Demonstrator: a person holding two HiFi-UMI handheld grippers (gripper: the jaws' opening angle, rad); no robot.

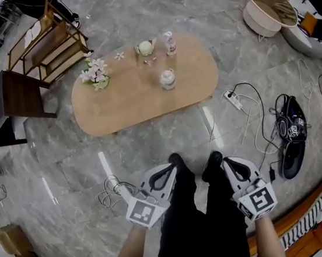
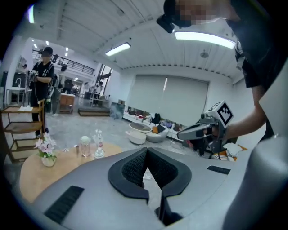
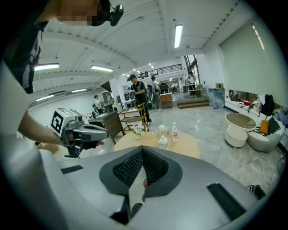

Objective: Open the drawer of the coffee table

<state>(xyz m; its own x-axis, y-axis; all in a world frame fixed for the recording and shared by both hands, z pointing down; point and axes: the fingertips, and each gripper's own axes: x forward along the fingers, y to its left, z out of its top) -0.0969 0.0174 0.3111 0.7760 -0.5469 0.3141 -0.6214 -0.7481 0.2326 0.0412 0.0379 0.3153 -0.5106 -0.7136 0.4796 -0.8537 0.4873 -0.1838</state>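
Note:
The oval wooden coffee table (image 1: 130,104) stands on the grey stone floor in the middle of the head view; no drawer shows from here. On it are a flower vase (image 1: 95,75), a water bottle (image 1: 171,45), a lidded jar (image 1: 167,79) and a pale green pot (image 1: 144,47). My left gripper (image 1: 172,166) and right gripper (image 1: 227,159) hang side by side over the person's black trousers, well short of the table, both shut and empty. The left gripper view shows its jaws (image 2: 146,150) closed, with the table (image 2: 31,179) at lower left. In the right gripper view the jaws (image 3: 142,148) are closed, the table (image 3: 184,143) straight ahead.
A wooden shelf rack (image 1: 51,43) and a dark cabinet (image 1: 18,94) stand left of the table. A power strip with cables (image 1: 233,99) lies on the floor to its right, beside a black device (image 1: 293,130). Round basins (image 1: 270,13) sit at the back right. A coiled cable (image 1: 111,190) lies near my left gripper.

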